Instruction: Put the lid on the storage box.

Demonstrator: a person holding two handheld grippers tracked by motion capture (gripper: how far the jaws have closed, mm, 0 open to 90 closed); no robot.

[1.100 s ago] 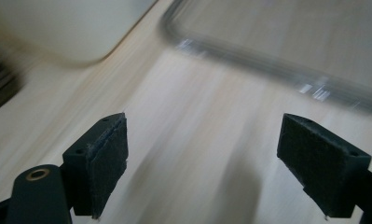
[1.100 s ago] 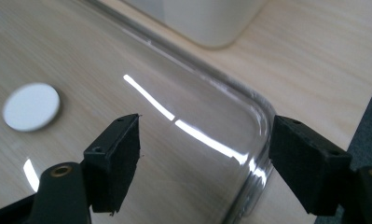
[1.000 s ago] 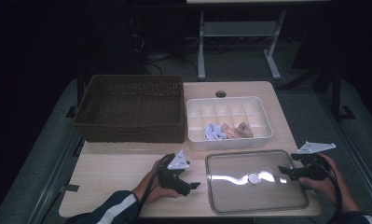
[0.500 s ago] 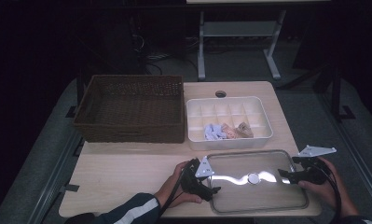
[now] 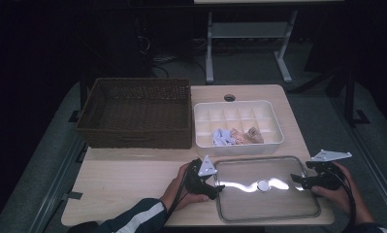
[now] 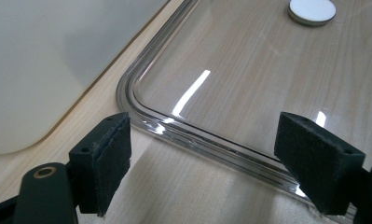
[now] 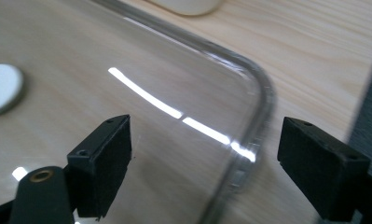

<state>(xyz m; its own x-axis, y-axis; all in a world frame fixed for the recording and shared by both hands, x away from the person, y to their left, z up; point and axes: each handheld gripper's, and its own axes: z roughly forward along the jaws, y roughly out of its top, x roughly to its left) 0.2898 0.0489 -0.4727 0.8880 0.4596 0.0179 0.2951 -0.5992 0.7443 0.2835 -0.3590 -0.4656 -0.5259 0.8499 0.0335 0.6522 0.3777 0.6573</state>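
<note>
The left gripper (image 5: 219, 188) and right gripper (image 5: 294, 178) are hovering, jaws spread, at opposite edges of the clear rectangular glass lid (image 5: 266, 201); the right's have just been opening.

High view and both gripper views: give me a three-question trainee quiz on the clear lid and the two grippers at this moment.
1. True or false: the clear lid sits on top of the white tray.
2. Which gripper is at the lid's left edge? A) left gripper B) right gripper
3. Fill in: the small cloth pieces lie in the white tray's ____ row of compartments, the one closest to the lid.

Key:
1. False; the lid lies flat on the table, in front of the tray.
2. A. Its jaws stand open around the lid's rim, pads not pressing.
3. Nearest (front).
</note>
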